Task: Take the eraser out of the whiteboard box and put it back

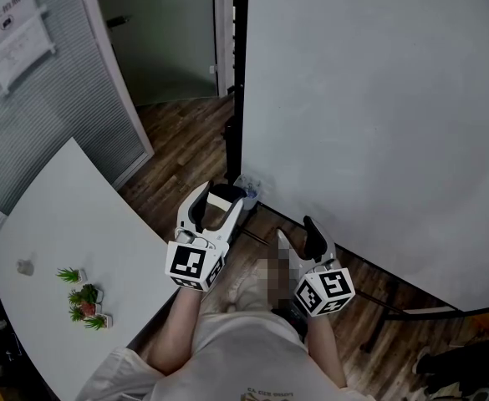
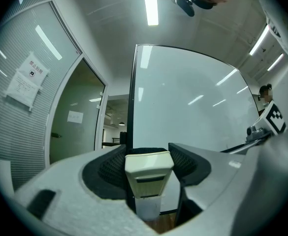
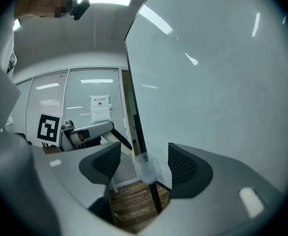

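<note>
My left gripper (image 1: 221, 197) is shut on a cream eraser (image 1: 227, 200), held just left of the whiteboard's (image 1: 378, 115) lower left corner. In the left gripper view the eraser (image 2: 148, 173) sits upright between the black pads (image 2: 109, 168), above the clear plastic whiteboard box (image 2: 148, 211). The box (image 1: 249, 188) hangs at the board's frame edge. My right gripper (image 1: 299, 235) is open and empty, to the right and nearer to me. In the right gripper view the box (image 3: 147, 168) shows beyond its spread jaws, with the left gripper (image 3: 115, 142) and eraser (image 3: 123, 149) to the left.
A white table (image 1: 60, 224) with small potted plants (image 1: 84, 301) stands on my left. Glass partition walls and a door (image 1: 165, 32) lie behind it. The whiteboard's stand legs (image 1: 403, 312) cross the wooden floor (image 1: 185, 140) at the lower right.
</note>
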The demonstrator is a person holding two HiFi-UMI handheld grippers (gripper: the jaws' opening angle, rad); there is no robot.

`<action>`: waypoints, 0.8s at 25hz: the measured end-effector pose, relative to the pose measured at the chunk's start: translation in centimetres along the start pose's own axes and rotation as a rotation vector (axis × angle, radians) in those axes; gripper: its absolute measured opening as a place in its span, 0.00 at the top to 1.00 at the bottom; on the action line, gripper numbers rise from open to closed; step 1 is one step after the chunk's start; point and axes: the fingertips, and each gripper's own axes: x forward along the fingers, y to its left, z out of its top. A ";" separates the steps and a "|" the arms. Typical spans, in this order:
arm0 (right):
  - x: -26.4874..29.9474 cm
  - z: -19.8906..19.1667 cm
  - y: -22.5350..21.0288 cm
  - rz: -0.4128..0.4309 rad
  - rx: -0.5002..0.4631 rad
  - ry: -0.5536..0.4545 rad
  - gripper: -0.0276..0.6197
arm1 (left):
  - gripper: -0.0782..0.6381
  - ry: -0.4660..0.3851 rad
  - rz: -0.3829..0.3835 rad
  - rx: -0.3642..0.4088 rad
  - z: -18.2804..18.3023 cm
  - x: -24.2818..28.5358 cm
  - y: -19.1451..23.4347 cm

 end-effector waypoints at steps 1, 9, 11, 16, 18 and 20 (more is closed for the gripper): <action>0.1 -0.1 0.0 0.002 0.001 0.002 0.49 | 0.52 0.000 0.000 -0.001 0.0 0.0 0.0; 0.6 -0.1 0.5 0.011 0.002 0.013 0.49 | 0.52 0.000 0.004 -0.004 0.2 -0.1 0.4; 0.7 -0.2 0.6 0.013 0.001 0.017 0.49 | 0.52 0.002 0.004 -0.008 0.1 -0.1 0.4; 0.7 -0.5 0.4 0.010 0.002 0.025 0.49 | 0.52 0.011 -0.004 -0.012 -0.6 0.4 0.4; 0.7 -0.5 0.1 0.004 0.004 0.026 0.49 | 0.52 0.017 -0.008 -0.015 -1.0 0.7 0.3; 0.6 -0.6 -0.3 -0.002 0.006 0.027 0.49 | 0.52 0.021 -0.015 -0.017 -1.2 1.1 0.1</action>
